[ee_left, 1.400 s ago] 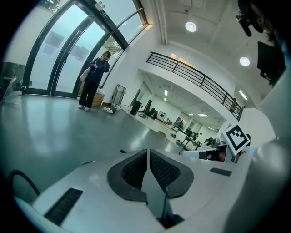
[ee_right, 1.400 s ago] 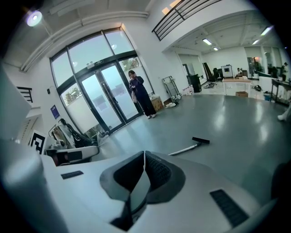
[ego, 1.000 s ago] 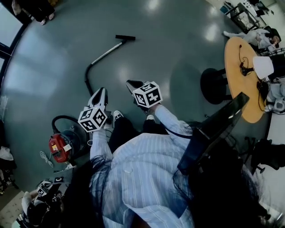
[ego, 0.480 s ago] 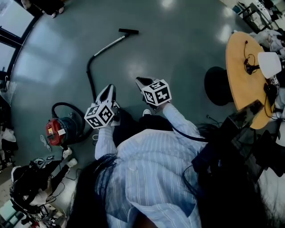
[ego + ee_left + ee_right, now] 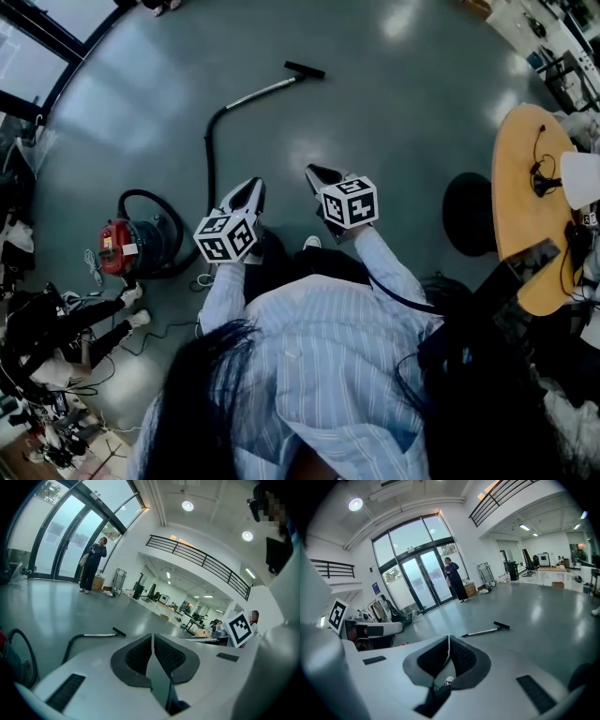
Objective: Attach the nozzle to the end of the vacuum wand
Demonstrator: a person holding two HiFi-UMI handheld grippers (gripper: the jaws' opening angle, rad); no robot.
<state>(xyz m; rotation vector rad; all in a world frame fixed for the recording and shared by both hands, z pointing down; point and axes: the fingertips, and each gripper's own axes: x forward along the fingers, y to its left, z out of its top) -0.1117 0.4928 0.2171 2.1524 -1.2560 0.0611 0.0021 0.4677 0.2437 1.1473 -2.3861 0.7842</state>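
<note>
Nozzle (image 5: 305, 69) and wand (image 5: 258, 92) farther right in view than before

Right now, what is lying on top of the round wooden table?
On the round table lie a black cable and a white object. Its near edge is covered by a dark object.

- Head view: set high over the person's shoulders, looking steeply down on the glossy grey floor (image 5: 394, 103).
- Left gripper view: rides close behind the left tongs (image 5: 153, 641), low, facing nearly level across the hall.
- Right gripper view: rides close behind the right tongs (image 5: 449, 644), facing the tall glass doors (image 5: 424, 581).
- Shared by all three views: the silver vacuum wand with black nozzle (image 5: 267, 91), lying well ahead on the floor.
</note>
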